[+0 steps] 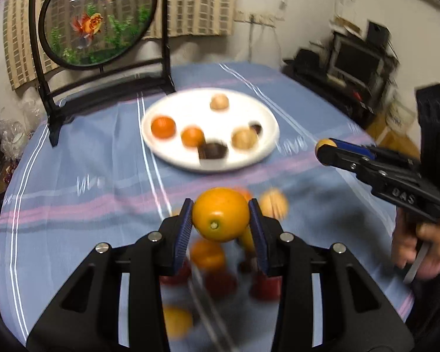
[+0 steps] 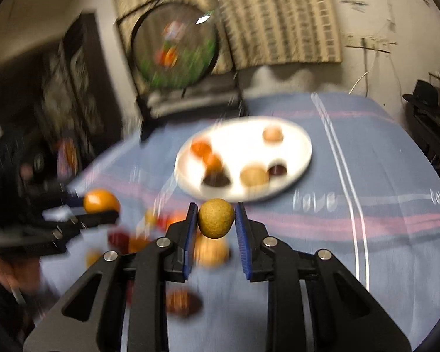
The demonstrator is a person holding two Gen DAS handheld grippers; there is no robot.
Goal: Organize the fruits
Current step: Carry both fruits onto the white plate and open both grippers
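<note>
Blue tablecloth [image 1: 73,176] under tongs [image 1: 221,220] clamping orange [image 1: 220,212]

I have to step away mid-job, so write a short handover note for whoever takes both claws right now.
Left claw: shut on an orange, held above the tablecloth.
Right claw: shut on a small tan round fruit, also lifted.
White plate, ahead of both: two orange fruits, two tan ones and two dark ones already on it.
Loose pile beneath the claws: blurred orange, red and tan pieces lie on the cloth.
Done: six fruits plated. Left: set down both held fruits, probably on the plate, then clear the pile.
</note>
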